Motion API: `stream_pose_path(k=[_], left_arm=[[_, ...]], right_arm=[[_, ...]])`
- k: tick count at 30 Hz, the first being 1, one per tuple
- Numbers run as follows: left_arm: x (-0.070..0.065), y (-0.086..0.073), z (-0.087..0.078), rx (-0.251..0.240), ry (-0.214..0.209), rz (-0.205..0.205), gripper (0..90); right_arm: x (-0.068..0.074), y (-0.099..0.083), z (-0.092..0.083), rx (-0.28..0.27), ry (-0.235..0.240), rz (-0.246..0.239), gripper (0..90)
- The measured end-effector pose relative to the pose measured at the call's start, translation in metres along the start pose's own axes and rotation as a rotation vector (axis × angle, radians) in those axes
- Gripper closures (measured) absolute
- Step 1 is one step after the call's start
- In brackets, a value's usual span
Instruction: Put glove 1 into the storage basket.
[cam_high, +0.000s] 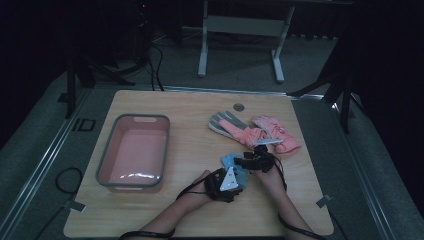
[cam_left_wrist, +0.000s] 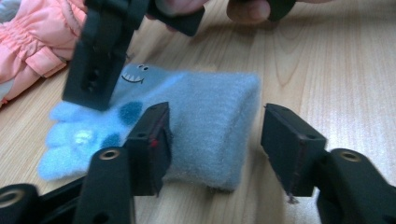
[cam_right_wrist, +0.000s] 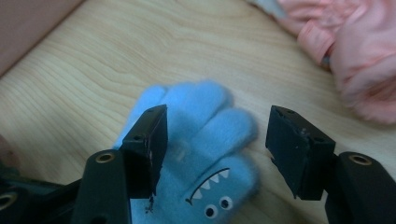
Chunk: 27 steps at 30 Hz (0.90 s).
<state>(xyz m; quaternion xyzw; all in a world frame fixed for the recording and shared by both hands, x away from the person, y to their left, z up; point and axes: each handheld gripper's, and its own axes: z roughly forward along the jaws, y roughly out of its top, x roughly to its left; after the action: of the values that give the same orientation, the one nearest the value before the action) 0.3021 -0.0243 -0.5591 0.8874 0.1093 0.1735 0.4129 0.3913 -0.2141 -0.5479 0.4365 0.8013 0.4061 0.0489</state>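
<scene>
A small light-blue knit glove (cam_left_wrist: 205, 116) with a toothy monster face lies flat on the wooden table (cam_high: 190, 120). In the high view the blue glove (cam_high: 230, 161) sits between my two hands. My left gripper (cam_left_wrist: 217, 126) straddles its cuff end: one pad lies against the fabric and the other stands clear of it, so it is open. My right gripper (cam_right_wrist: 219, 128) hovers open over the blue glove's fingers (cam_right_wrist: 205, 116), with one jaw above the fabric and the other off to the side. In the left gripper view a black jaw of the right gripper (cam_left_wrist: 98, 60) stands over the glove's finger end.
A pink padded glove (cam_high: 275, 135) and a grey-and-pink one (cam_high: 232, 125) lie just beyond the blue glove. A pink bin with a grey rim (cam_high: 107, 150) stands at the table's left. A desk frame (cam_high: 240, 25) stands beyond the far edge.
</scene>
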Motion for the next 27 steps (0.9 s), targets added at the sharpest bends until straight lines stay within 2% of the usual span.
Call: stream_pose_path(k=[5,8,11,12,13,14,15,18,21,26,27], left_arm=[[0.002,-0.001,0.001,0.029,0.003,0.000,52.8],[0.002,-0.001,0.000,0.034,0.000,-0.003,56.5],[0.002,-0.001,0.000,0.038,0.002,-0.021,61.1],[0.003,-0.001,0.000,0.037,0.000,-0.028,63.7],[0.003,-0.001,0.000,0.037,0.000,-0.028,65.5],[0.008,-0.001,-0.001,0.030,-0.019,-0.092,65.5],[0.009,-0.001,-0.001,0.032,-0.027,-0.104,71.8],[0.011,0.002,-0.001,0.049,-0.030,-0.099,74.8],[0.014,0.005,-0.003,0.063,-0.045,-0.128,76.7],[0.016,0.006,-0.006,0.061,-0.056,-0.144,78.0],[0.017,0.006,-0.008,0.066,-0.055,-0.135,78.3]], right_arm=[[0.008,-0.005,0.004,0.010,-0.023,-0.040,38.6],[0.015,-0.008,0.005,0.014,-0.029,-0.094,43.0],[0.019,-0.008,0.005,0.031,-0.017,-0.123,54.2],[0.019,-0.007,0.005,0.039,-0.003,-0.129,61.3],[0.019,-0.007,0.005,0.039,-0.003,-0.129,61.3],[0.019,-0.007,0.006,0.042,0.007,-0.132,64.0],[0.019,-0.006,0.007,0.056,0.033,-0.129,73.5],[0.017,-0.004,0.008,0.074,0.070,-0.103,77.9],[0.013,-0.004,0.008,0.062,0.095,-0.065,79.6],[0.016,0.000,0.002,0.025,0.084,-0.083,80.7],[0.017,0.001,0.000,0.019,0.089,-0.080,80.9]])
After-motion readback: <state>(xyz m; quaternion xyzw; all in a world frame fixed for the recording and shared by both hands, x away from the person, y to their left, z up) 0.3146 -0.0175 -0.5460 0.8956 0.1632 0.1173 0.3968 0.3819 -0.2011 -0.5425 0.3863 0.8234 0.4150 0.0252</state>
